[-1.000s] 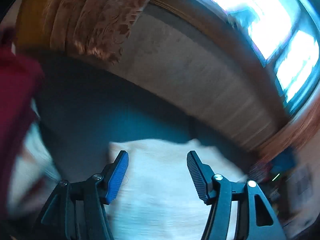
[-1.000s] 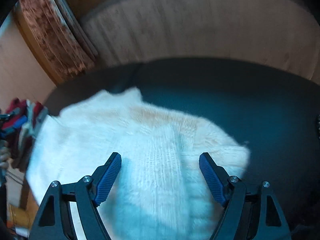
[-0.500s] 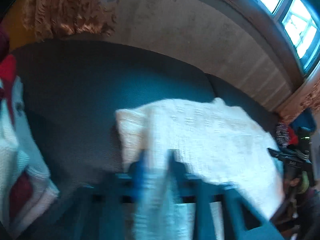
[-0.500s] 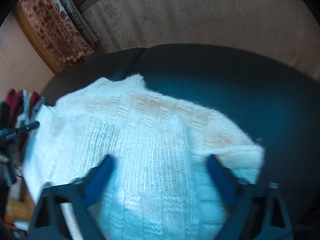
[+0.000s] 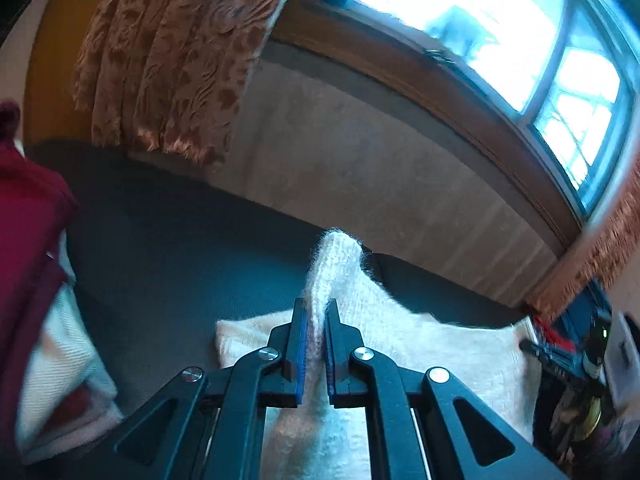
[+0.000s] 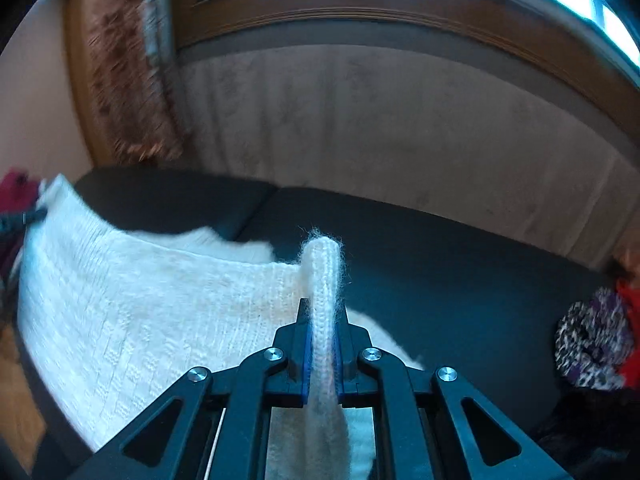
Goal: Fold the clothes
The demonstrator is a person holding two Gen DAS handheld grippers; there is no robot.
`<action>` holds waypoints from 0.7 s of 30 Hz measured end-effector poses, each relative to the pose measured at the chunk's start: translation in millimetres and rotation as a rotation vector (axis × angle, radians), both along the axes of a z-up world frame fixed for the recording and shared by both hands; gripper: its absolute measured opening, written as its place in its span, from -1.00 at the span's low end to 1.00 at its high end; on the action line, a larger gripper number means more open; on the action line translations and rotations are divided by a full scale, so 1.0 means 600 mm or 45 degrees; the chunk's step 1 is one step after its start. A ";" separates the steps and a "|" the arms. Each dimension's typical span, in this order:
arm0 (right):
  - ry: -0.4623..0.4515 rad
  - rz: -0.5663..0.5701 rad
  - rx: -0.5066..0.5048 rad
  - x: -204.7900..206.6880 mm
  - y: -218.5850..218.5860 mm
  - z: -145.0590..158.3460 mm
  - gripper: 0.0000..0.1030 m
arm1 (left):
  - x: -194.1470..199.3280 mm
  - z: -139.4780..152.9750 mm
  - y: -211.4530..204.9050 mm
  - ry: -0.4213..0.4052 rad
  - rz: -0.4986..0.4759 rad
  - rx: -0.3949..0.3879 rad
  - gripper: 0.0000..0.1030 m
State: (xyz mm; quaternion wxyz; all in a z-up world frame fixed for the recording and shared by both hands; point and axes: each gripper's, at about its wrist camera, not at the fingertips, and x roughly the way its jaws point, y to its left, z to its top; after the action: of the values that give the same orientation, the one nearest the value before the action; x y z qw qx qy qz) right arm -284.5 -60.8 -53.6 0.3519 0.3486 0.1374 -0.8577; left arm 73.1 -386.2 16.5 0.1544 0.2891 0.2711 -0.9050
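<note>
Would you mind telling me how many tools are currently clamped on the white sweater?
2. The left tool pinches a raised fold of the white sweater at one edge; the right tool pinches another raised fold at the opposite edge, above the dark sofa.

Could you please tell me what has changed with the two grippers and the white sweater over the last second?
Both grippers were open above the flat sweater; now the left gripper and the right gripper have each shut on a pinched fold of the white knit sweater, and both views have tilted up toward the window. The dark sofa and the red clothes beside it stayed put.
</note>
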 end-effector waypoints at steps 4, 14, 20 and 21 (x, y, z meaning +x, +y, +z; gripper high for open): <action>-0.160 -0.102 -0.022 -0.054 -0.004 -0.062 -0.83 | -0.040 -0.079 -0.006 -0.208 0.035 0.006 -0.89; -0.336 -0.186 -0.165 -0.083 0.020 -0.158 -0.74 | -0.030 -0.132 0.021 -0.285 0.111 -0.083 -0.83; -0.475 -0.170 -0.276 -0.076 0.052 -0.150 -0.53 | 0.010 -0.068 0.038 -0.255 0.212 -0.109 -0.22; -0.518 -0.160 -0.301 -0.072 0.064 -0.142 -0.28 | 0.022 -0.048 0.054 -0.233 0.219 -0.169 -0.13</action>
State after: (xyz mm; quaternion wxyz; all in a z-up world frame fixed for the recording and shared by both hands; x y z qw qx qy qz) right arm -327.9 -22.3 -139.0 0.3565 0.4787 -0.0597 -0.8001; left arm 86.2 -353.8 -12.2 0.2743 0.3354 0.2194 -0.8742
